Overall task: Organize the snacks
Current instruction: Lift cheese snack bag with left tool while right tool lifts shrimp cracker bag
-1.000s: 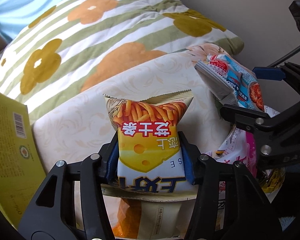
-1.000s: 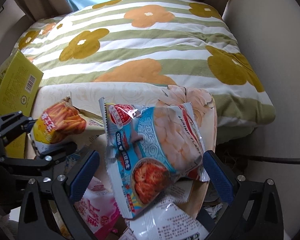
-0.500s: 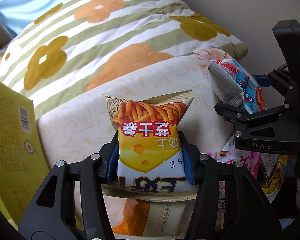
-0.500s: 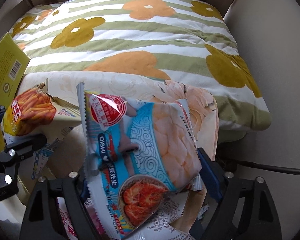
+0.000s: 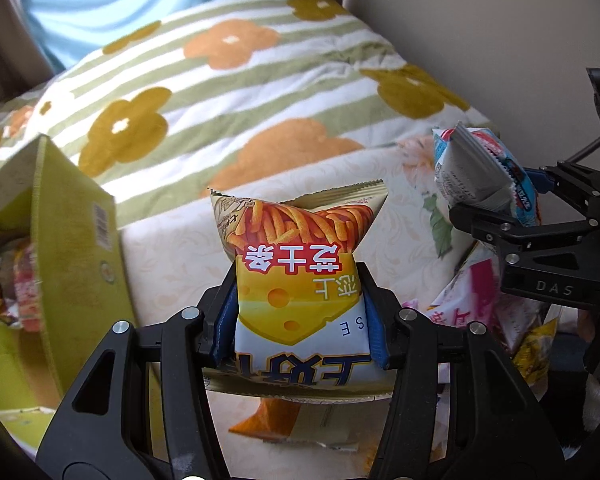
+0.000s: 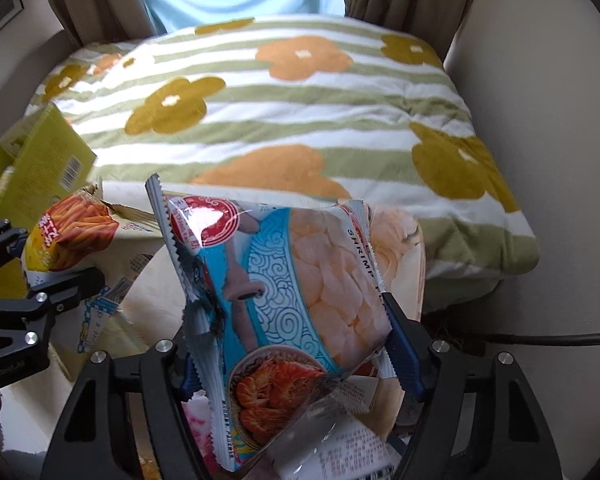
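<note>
Yellow and orange foil marks the cheese stick snack bag (image 5: 300, 276), which sits low in the centre of the left wrist view, pinched on both sides by the blue-padded fingers (image 5: 225, 320) of the left gripper (image 5: 300, 320). The bag stands upright with its printing upside down to the camera, its crimped top edge pointing up the frame. Under it lies a cream floral-embossed cover (image 5: 172, 264), and an orange-and-cream packet (image 5: 276, 420) shows below the fingers.

At the left edge of that view stands an open yellow-green cardboard box (image 5: 76, 248) with a barcode on its side; other packets are visible inside it, blurred. Behind everything, a green-and-white striped blanket with orange and mustard flowers (image 5: 228, 92) fills the upper half.

On the right side of the same view the right gripper (image 5: 496, 212) holds a blue and white shrimp chip bag (image 5: 472, 172) edge-on. From the right wrist camera this bag (image 6: 296, 296) fills the lower centre, tilted, with the blue-padded fingers (image 6: 400, 344) closed on its sides. A pink and white packet (image 5: 472, 300) lies in a pile of wrappers beneath the right gripper. The left gripper (image 6: 40, 268) and its cheese stick bag (image 6: 72, 236) appear at the left edge, near the box (image 6: 40, 160).
</note>
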### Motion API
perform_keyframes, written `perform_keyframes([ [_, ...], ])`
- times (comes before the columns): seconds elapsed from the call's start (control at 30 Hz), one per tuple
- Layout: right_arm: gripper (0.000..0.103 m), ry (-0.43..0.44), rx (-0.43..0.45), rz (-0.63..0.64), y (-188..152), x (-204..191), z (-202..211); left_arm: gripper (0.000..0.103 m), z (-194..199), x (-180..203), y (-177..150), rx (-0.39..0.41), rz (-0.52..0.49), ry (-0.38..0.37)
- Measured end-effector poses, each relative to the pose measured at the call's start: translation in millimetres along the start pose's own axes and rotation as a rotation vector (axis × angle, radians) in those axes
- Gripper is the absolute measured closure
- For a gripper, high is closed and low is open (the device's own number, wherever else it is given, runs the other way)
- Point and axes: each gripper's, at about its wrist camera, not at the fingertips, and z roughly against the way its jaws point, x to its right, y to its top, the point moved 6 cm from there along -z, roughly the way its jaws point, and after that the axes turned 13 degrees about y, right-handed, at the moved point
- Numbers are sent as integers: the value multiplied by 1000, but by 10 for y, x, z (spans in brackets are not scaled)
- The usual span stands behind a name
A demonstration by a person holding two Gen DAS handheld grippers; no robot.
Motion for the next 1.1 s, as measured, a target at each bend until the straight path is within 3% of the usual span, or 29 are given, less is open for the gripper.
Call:
perform_keyframes([
  [0.3, 33, 61, 122, 103, 159, -412, 593, 54, 748, -410, 40, 120, 132, 71],
  [0.63, 33, 171, 239, 220, 434, -1201, 988, 54, 1311, -1305, -85, 190, 234, 201],
  [0.83, 33, 199, 259, 255, 582, -1821, 945, 54, 1423, -1939, -191, 227, 261, 202],
  [1.1, 33, 202, 250, 255, 734, -2677, 694, 54, 1251, -2938, -497, 202, 274, 199],
])
